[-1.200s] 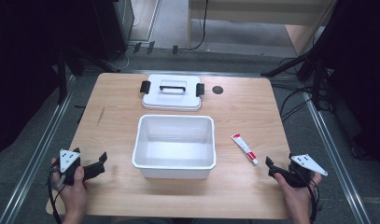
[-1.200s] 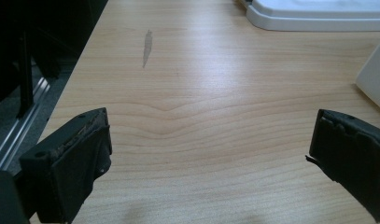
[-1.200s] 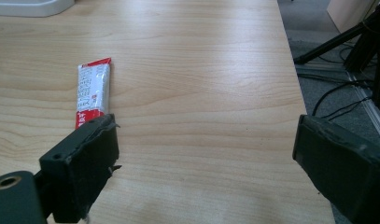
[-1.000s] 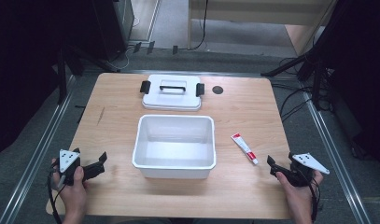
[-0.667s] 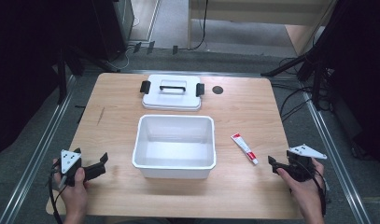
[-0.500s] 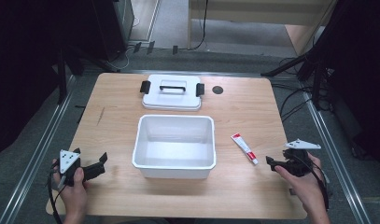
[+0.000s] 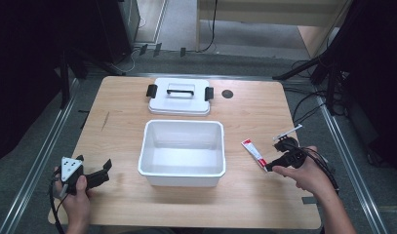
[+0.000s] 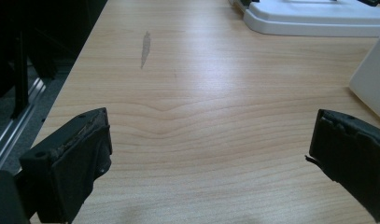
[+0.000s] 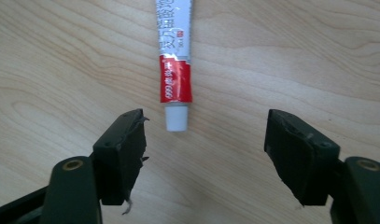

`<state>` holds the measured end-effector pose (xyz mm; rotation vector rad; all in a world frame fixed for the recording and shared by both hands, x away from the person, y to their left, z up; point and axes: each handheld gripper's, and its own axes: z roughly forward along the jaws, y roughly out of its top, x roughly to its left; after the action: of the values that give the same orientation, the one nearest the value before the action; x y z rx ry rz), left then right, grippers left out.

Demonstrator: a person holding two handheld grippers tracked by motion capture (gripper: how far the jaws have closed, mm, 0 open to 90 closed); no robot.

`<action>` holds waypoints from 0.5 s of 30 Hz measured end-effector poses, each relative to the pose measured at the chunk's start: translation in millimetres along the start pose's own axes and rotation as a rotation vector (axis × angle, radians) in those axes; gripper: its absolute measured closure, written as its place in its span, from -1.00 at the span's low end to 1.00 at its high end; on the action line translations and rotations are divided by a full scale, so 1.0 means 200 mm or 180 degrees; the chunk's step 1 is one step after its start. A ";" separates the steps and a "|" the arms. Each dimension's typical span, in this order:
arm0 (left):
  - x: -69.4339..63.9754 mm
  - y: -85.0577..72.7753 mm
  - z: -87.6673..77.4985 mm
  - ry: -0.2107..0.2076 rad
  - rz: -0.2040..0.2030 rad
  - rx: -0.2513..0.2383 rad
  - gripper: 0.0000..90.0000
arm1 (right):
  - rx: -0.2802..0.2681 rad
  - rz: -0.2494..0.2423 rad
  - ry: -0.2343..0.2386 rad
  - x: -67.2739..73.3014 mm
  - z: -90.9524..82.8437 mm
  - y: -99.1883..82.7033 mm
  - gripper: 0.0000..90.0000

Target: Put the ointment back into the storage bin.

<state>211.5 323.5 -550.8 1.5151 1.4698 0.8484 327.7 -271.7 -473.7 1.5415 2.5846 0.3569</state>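
Right gripper (image 9: 204, 149) held wide, jaws flanking capped end of tube (image 9: 175, 70), untouched, at tabletop (image 7: 264, 204) 3 o'clock. Left gripper (image 7: 101, 173) wide near 8 o'clock edge, bare wood ahead.

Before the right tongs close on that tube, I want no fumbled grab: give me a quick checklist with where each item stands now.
1. Right tongs open: ok, jaws spread wide.
2. Red and white tube lined up between the jaws: ok, though it sits nearer the left jaw, with its white cap pointing at the gap.
3. Jaws around the tube: not ok, the cap lies just ahead of the jaw tips.
4. Tube free of clutter: ok, it lies alone on the wooden table.
5. White bin open and empty: ok, its lid lies behind it.
6. Left tongs out of the way: ok, open at the table's other end.
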 end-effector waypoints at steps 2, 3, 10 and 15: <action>0.00 0.00 0.00 -0.0004 -0.0018 -0.0002 -1.00 | 0.0096 -0.0015 0.0032 0.01 0.00 0.03 -0.20; 0.00 0.00 0.00 -0.0006 -0.0021 0.0001 -1.00 | 0.0147 -0.0035 0.0034 0.02 0.01 0.05 -0.17; 0.00 0.01 0.01 -0.0003 0.0009 0.0058 -1.00 | 0.0519 -0.0275 -0.0066 0.08 0.07 0.15 0.05; 0.00 0.01 0.02 -0.0002 0.0009 0.0053 -1.00 | 0.0607 -0.0210 -0.0065 0.10 0.10 0.22 0.19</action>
<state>214.8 323.4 -550.8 1.5298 1.4778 0.8392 360.9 -231.4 -480.8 1.5011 2.7138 0.0897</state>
